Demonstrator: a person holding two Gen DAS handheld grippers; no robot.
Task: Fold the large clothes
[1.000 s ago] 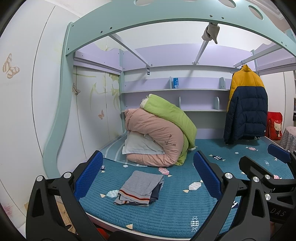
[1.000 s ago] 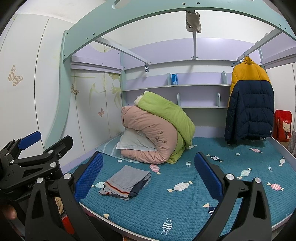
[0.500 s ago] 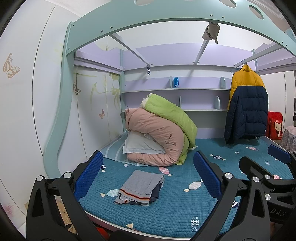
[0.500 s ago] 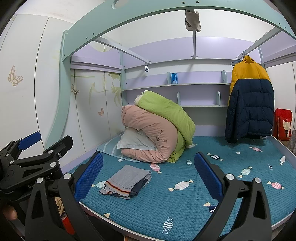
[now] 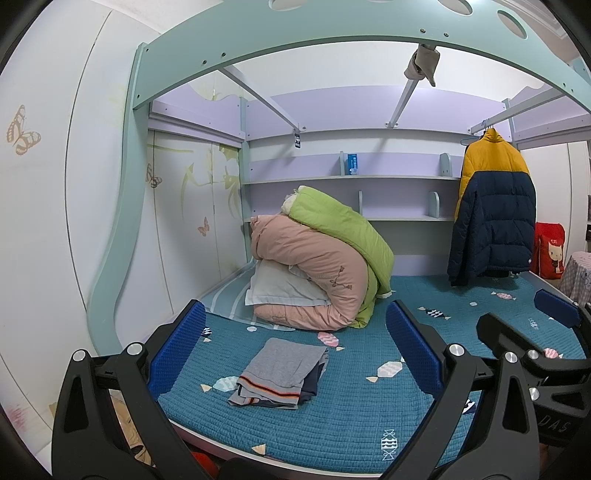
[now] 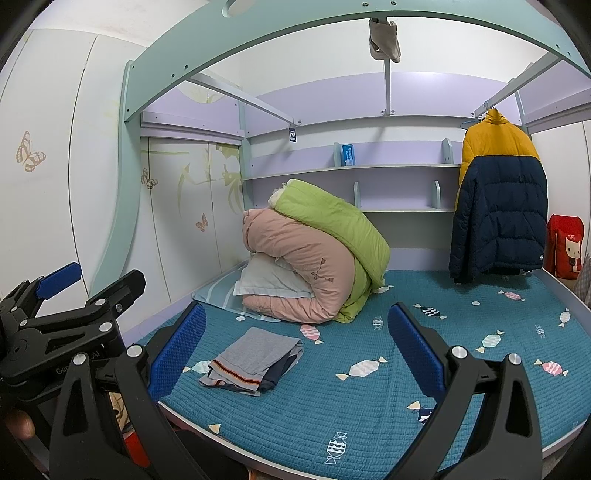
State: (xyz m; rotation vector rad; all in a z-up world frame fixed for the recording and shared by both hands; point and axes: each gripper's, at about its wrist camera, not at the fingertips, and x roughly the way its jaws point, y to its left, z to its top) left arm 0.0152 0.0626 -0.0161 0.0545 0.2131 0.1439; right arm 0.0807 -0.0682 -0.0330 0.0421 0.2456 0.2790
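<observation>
A small stack of folded clothes [image 5: 282, 373], grey on top with a striped hem, lies near the front left of the teal bed cover [image 5: 351, 417]; it also shows in the right wrist view [image 6: 255, 360]. A yellow and navy puffer jacket [image 5: 493, 206] hangs at the back right, also in the right wrist view [image 6: 498, 195]. My left gripper [image 5: 293, 349] is open and empty, held off the bed's front edge. My right gripper [image 6: 295, 341] is open and empty, beside it on the right. Neither touches any clothing.
Rolled pink and green quilts [image 5: 321, 266] with a pillow sit at the back left of the bed. Shelves [image 5: 351, 179] run along the back wall. A red bag [image 5: 550, 254] stands at the far right. The bed frame arch [image 5: 332, 33] spans overhead.
Both grippers have drifted very slightly; the scene is otherwise the same and both stay open.
</observation>
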